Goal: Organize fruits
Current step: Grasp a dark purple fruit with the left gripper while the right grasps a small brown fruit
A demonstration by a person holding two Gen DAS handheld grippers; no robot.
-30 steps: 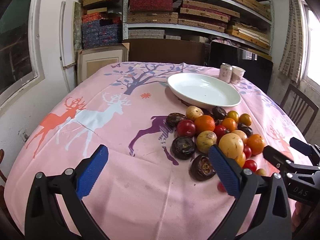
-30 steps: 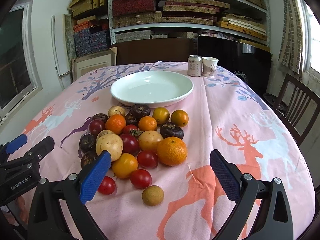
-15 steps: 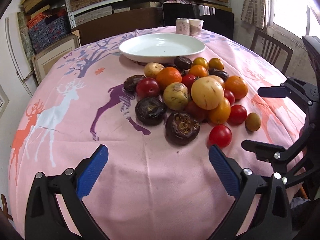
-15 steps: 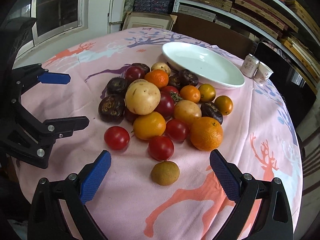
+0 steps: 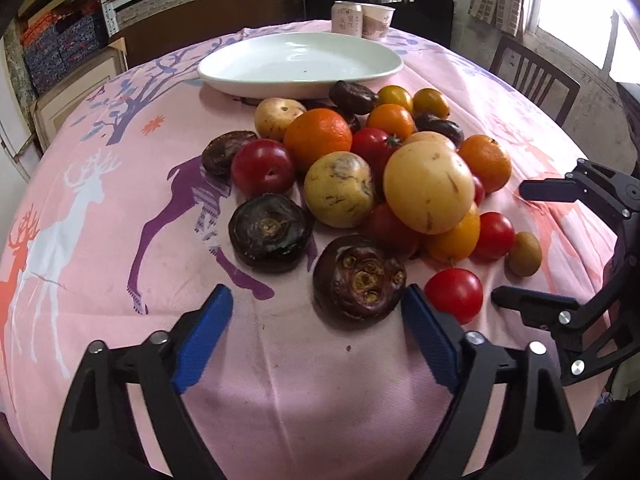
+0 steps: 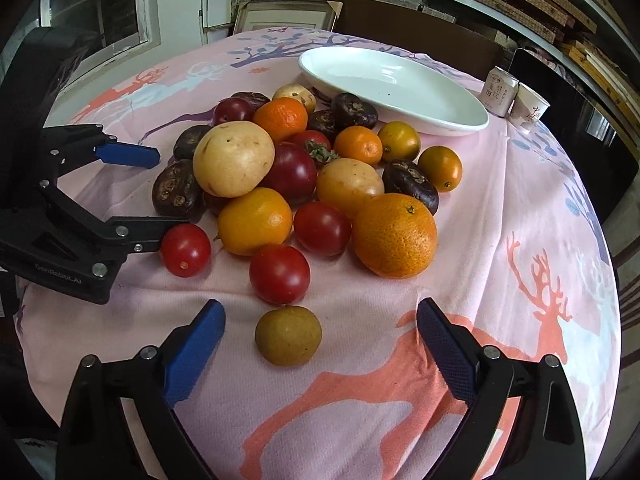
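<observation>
Ahead of left gripper (image 5: 316, 312): dark fruit (image 5: 359, 276), jaws closing, not yet gripping it.
Ahead of right gripper (image 6: 320, 326): small brown fruit (image 6: 288, 335), jaws closing, untouched.

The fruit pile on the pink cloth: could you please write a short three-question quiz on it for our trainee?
1. True or false: the white plate already holds fruit.
2. Which fruit lies nearest the right gripper? A) the big orange B) the small brown fruit C) the pale potato
3. Fill in: behind the plate stand a can and a paper ____.

Key: 1 false, the plate is bare. 2 B, it lies loose on the cloth just ahead of the closing jaws, untouched. 3 cup.
</observation>
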